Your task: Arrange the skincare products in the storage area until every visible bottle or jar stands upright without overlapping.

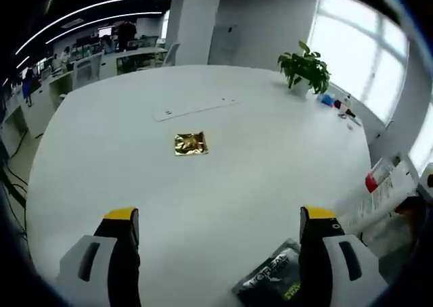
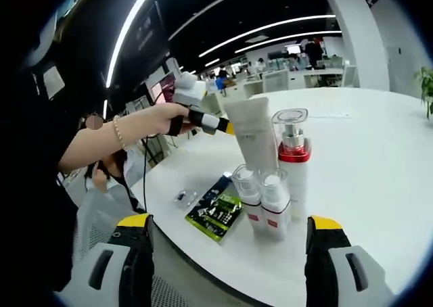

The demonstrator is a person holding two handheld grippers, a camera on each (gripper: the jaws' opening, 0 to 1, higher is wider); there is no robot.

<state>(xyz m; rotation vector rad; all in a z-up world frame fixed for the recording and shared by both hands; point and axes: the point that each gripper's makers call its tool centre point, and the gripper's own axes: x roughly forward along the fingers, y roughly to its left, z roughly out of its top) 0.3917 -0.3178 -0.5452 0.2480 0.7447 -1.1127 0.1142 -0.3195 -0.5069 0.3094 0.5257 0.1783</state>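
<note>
My left gripper [image 1: 220,229] is open over the white table [image 1: 223,178], with nothing between its jaws. A gold sachet [image 1: 191,144] lies flat ahead of it, and a dark L'Oreal packet [image 1: 269,280] lies beside the right jaw. At the right edge are white and red bottles [image 1: 380,184]. My right gripper [image 2: 230,232] is open and faces an upright cluster: a white tube [image 2: 252,134], a clear-capped pump bottle with a red band [image 2: 292,151] and two small bottles [image 2: 247,195] [image 2: 275,200]. The dark packet [image 2: 215,216] lies to their left. A hand holds the left gripper [image 2: 223,126] above the cluster.
A potted plant [image 1: 304,69] and small items [image 1: 337,105] sit at the table's far right edge. A paper strip [image 1: 196,109] lies beyond the sachet. A small flat item [image 2: 184,197] rests near the table edge [image 2: 203,243]. A person [image 2: 101,151] stands on the left.
</note>
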